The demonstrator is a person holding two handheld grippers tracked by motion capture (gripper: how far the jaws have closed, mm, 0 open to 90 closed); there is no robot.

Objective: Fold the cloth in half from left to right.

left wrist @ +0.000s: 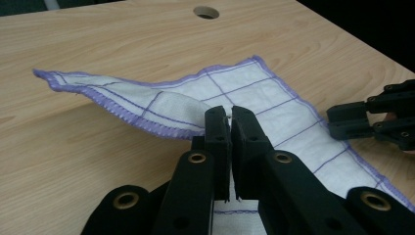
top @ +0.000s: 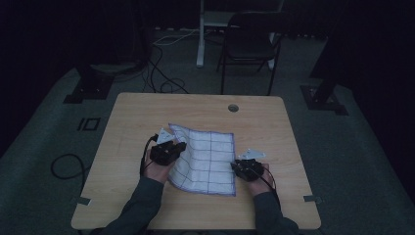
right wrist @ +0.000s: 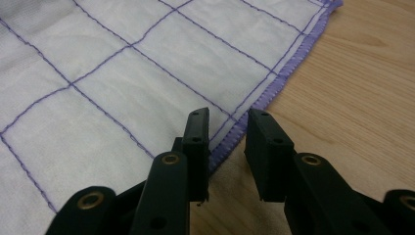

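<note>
A white cloth (top: 208, 156) with a purple grid and purple hem lies on the wooden table (top: 137, 112). My left gripper (top: 178, 146) is at the cloth's left edge. In the left gripper view my left gripper (left wrist: 230, 111) is shut on a fold of the cloth (left wrist: 254, 93), and the hem there is raised off the wood. My right gripper (top: 236, 165) sits at the cloth's right edge. In the right gripper view my right gripper (right wrist: 228, 117) stands open over the hem of the cloth (right wrist: 122, 73), with a clear gap between the jaws. The right gripper (left wrist: 372, 117) also shows in the left gripper view.
A round cable hole (top: 233, 107) sits near the table's far edge. Beyond the table stand a dark chair (top: 249, 39) and a white post (top: 200, 34), with cables (top: 161, 73) on the floor. Bare wood surrounds the cloth.
</note>
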